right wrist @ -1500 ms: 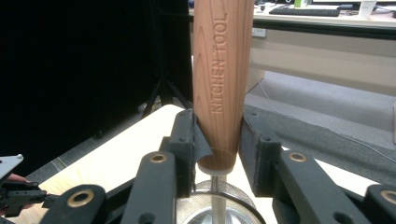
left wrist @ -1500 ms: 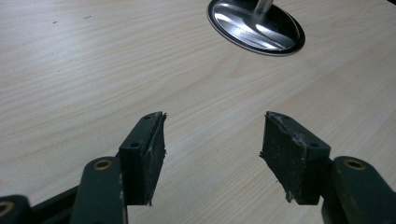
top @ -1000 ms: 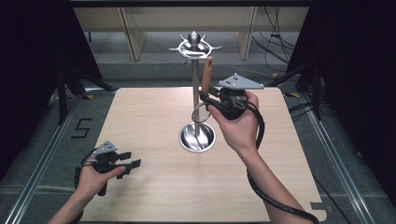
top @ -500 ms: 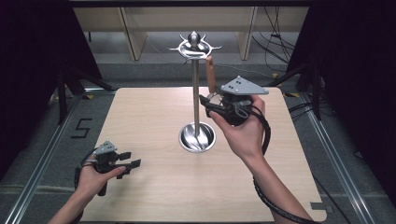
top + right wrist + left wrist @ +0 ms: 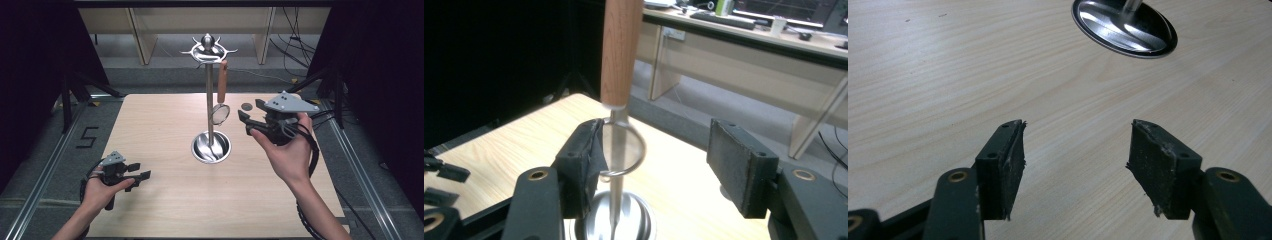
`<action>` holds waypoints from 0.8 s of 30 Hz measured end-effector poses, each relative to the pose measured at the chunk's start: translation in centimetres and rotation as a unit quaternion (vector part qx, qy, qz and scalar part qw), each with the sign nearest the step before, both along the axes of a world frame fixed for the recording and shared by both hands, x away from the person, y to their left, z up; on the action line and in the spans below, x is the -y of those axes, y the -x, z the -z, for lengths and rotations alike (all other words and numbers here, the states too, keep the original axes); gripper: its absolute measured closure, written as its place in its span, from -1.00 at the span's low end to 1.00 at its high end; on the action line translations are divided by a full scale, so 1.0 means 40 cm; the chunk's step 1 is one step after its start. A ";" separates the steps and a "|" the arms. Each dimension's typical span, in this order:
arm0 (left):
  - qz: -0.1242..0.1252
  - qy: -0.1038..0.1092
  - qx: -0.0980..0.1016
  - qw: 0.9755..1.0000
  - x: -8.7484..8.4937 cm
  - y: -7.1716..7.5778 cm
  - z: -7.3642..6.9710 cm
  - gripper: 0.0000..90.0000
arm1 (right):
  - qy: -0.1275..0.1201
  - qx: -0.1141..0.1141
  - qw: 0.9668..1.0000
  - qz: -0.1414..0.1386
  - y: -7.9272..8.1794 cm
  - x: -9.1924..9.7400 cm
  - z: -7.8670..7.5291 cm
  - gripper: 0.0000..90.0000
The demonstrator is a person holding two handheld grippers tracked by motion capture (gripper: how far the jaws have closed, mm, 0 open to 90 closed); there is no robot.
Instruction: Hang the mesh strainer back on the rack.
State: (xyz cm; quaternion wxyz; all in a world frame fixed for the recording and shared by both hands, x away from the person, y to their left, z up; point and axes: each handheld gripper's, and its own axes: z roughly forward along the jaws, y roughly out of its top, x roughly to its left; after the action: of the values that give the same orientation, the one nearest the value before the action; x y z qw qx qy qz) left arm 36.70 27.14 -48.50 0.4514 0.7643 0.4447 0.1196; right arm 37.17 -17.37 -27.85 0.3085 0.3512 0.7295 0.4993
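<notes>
A wooden-handled strainer (image 5: 221, 95) hangs from a hook at the top of the metal utensil stand (image 5: 210, 100), its small round mesh head lowest, beside the stand's pole and above the round base dish (image 5: 211, 147) on the counter (image 5: 165, 200). The right hand-held gripper (image 5: 248, 114) is held above the counter just to the right of the strainer, its jaws pointing at it but clear of it. Its jaws have just been opening and now stand wide apart with nothing between the pads. In the right gripper view the handle (image 5: 621, 50) and the wire ring of the strainer's head (image 5: 623, 150) hang beyond the left jaw, with the pole behind them. The left hand-held gripper (image 5: 141, 171) rests low over the near left part of the counter, well apart from the stand, its jaws released and empty.
</notes>
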 end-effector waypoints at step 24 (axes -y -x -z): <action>-0.001 -0.001 0.000 1.000 0.001 0.000 0.002 -0.15 | 0.005 -0.039 0.998 0.045 0.068 0.131 0.080 -0.12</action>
State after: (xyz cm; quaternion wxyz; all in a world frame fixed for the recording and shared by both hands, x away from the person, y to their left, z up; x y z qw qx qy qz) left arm 36.69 27.12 -48.59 0.4509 0.7643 0.4449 0.1204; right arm 34.46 -22.59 -31.03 0.3040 0.4014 0.7265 0.4677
